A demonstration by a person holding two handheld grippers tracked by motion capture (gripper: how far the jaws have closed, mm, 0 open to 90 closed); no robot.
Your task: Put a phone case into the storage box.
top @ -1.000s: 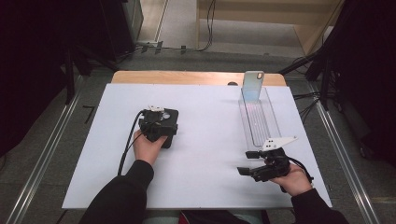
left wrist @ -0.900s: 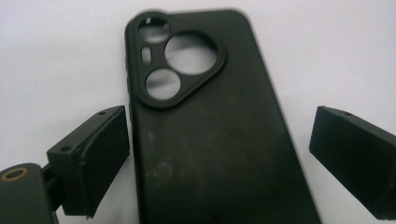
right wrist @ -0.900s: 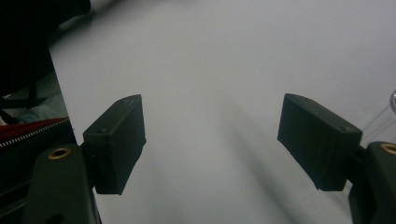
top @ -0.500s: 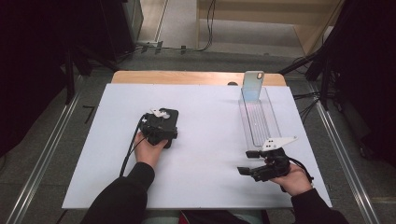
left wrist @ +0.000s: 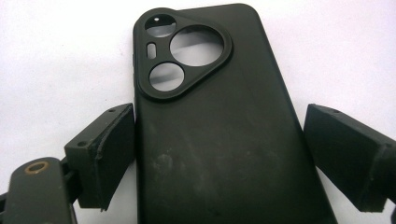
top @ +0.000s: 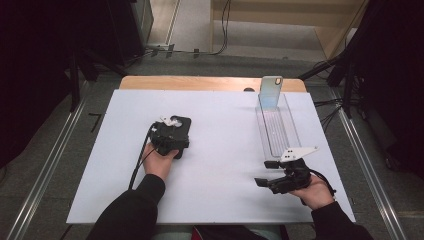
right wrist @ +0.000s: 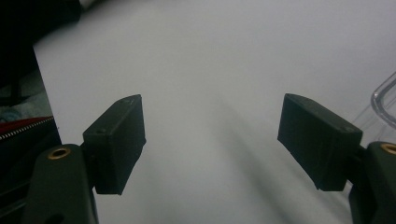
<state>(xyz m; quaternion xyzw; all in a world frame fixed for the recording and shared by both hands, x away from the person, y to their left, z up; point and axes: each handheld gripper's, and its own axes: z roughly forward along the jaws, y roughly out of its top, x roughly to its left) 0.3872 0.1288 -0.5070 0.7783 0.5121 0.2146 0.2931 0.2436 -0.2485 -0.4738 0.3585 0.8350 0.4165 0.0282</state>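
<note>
A black phone case (left wrist: 219,135) lies flat on the white table, back up, its camera cut-outs at the far end. My left gripper (left wrist: 219,154) straddles it and its jaws have just been closing. The left pad (left wrist: 109,154) sits against the case's edge and the right pad (left wrist: 341,154) stands a sliver off it. From above, the left gripper (top: 172,131) covers the near part of the case (top: 184,122). My right gripper (top: 262,172) rests near the table's front right, open, with nothing between its pads (right wrist: 116,140).
A long clear plastic tray (top: 277,130) lies at the right of the white table top (top: 225,150). A pale phone (top: 270,92) stands upright at the tray's far end. The tray's corner (right wrist: 385,100) is close to the right gripper. Cables lie on the floor behind the table.
</note>
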